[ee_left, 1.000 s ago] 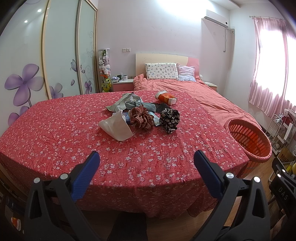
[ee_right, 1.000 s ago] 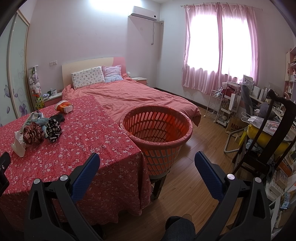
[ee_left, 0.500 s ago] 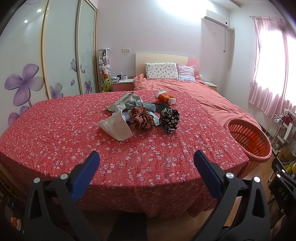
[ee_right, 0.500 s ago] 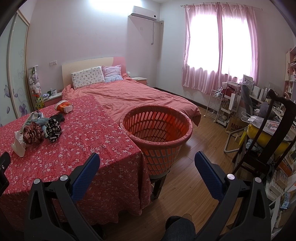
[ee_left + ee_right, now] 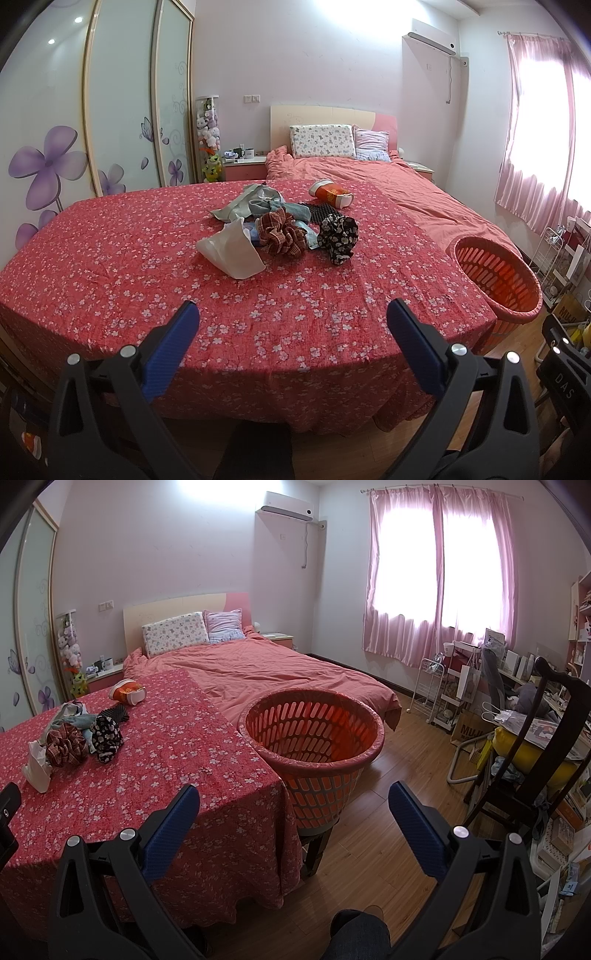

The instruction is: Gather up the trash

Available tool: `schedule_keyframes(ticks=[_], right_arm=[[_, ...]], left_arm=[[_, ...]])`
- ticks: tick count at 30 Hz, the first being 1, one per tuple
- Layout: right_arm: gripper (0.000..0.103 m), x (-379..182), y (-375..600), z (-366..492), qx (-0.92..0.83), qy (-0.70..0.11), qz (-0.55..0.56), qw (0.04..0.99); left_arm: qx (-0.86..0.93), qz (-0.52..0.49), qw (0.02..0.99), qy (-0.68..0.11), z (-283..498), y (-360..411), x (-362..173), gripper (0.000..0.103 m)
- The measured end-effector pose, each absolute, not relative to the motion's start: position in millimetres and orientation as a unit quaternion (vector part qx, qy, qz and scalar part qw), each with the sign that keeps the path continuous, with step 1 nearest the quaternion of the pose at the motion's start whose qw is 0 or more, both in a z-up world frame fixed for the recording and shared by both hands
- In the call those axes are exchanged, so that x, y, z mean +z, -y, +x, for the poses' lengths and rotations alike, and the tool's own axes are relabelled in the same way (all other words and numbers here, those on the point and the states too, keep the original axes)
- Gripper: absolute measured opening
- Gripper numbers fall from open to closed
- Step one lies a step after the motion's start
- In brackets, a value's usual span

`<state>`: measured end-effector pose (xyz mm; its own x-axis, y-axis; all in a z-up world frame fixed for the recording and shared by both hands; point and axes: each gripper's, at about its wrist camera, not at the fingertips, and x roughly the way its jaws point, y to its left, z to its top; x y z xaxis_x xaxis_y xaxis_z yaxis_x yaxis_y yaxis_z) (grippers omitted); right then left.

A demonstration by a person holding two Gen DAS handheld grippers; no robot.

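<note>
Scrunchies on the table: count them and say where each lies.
2. The plaid scrunchie lies mid-pile beside the white bag; the black flowered scrunchie lies at the pile's right edge. Others may be hidden under the pile.

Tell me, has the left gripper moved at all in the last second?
No. The left gripper is open and frames the same stretch of floral tablecloth, with the white bag and orange basket exactly where they sat in its view before.

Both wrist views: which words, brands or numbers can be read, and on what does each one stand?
"DAS": on the black part at the right edge of the left wrist view.
"MUJI": on the brown paper bag on the floor by the desk; cut off as "MUJ" in the left wrist view.
Print on the orange and white container on the table: too blurred to read.
</note>
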<state>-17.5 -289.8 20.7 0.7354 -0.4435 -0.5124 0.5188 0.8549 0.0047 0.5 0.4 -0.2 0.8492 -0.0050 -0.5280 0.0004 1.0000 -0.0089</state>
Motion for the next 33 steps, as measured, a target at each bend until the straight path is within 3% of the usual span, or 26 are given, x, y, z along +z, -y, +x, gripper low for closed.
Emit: schedule_keyframes(ticks=[18,33], right_arm=[[0.101,13,290,-10,-0.253,-0.271,0.076,0.926],[0.101,3,282,28,-0.208,-0.297,0.076,0.929]], left_arm=[[0.011,-0.014,0.957,-0.29,15,-10,-11,0.099],[0.044,-0.042,0.944,-0.323,119,-69,-29,0.097]])
